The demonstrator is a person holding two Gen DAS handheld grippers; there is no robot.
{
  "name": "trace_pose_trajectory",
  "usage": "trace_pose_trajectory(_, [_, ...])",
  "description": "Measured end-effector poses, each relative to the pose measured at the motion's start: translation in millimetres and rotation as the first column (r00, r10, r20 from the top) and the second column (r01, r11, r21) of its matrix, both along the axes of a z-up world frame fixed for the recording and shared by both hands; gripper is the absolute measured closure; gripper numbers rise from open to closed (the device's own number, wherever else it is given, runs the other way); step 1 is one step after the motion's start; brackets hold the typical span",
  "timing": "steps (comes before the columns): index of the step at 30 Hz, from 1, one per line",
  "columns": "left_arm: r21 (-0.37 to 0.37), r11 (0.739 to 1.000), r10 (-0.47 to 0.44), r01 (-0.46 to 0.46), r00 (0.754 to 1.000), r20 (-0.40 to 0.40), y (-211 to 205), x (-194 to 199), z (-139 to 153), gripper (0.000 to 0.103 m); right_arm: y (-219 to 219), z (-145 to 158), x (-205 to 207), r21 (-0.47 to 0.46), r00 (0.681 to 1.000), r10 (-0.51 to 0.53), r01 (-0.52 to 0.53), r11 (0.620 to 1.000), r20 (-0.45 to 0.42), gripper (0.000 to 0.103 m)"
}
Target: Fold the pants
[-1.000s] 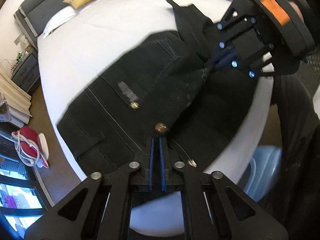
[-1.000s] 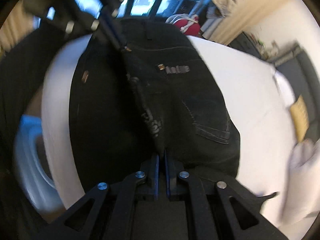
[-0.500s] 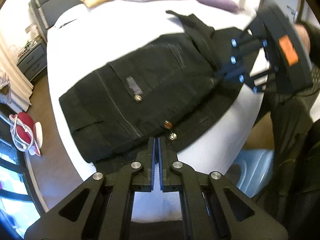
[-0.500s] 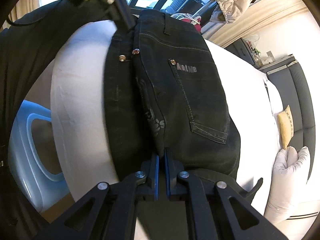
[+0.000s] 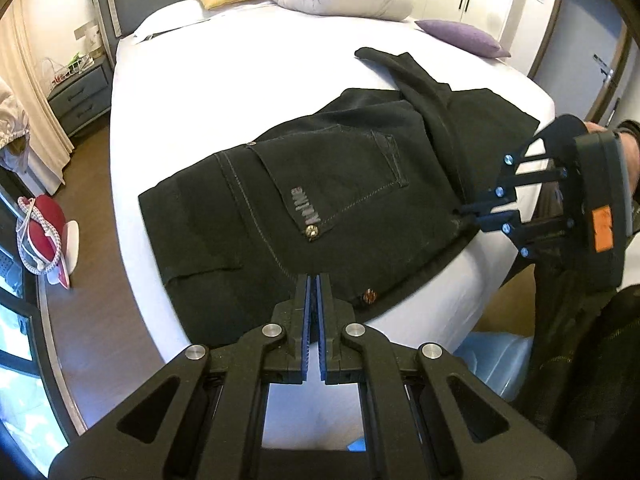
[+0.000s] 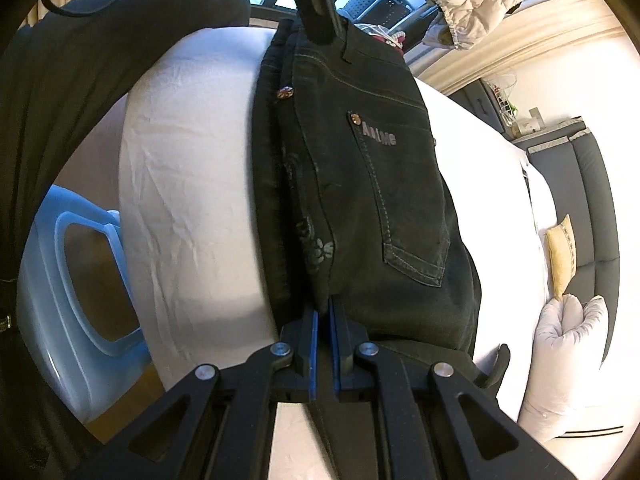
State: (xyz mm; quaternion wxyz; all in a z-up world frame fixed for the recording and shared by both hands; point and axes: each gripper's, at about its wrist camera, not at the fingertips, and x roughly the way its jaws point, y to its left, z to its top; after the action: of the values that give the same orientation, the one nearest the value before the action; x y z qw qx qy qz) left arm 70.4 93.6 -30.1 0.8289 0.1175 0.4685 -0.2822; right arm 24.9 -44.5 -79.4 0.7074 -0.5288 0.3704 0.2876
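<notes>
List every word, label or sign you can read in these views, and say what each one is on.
"AoiMe", as best it reads: pale letters on the back pocket of the black pants, beside a rivet; the middle letters are unsure.
Orange sticker on the right gripper: any print is too blurred to read.
Nothing else is legible.

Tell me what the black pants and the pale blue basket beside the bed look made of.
Black pants: apparently denim, matte, with contrast topstitching and metal rivets. Pale blue basket: probably moulded plastic, smooth and slightly glossy, with a cut-out handle.
</notes>
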Motion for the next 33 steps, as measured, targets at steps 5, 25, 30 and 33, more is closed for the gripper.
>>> trace_pose_trajectory(5, [-0.010,1.000,0.012,-0.012,0.999,-0.052,-10,13,-13,0.101,1,-5,0,-0.007,1.000,-0.012,0.012,1.000,0.002,0.096])
trace_pose_trajectory(25, [-0.071,0.997,0.013,-0.025,0.985,-0.172,-96,66,-44,0.101,9,-26,5,0.039,0.994,-0.107,0.107,0.993,0.004,0.093])
trace_pose_trajectory(30, [-0.108,0.991,0.050,-0.075,0.975,-0.219,-94,70,-66,0.101,-1,-22,8,0.129,0.980,-0.197,0.194,0.973,0.012,0.088])
trace_pose_trajectory(33, [-0.099,0.992,0.054,-0.078,0.973,-0.224,-96,72,-60,0.101,-20,-2,15,0.254,0.956,-0.290,0.291,0.922,-0.041,0.055])
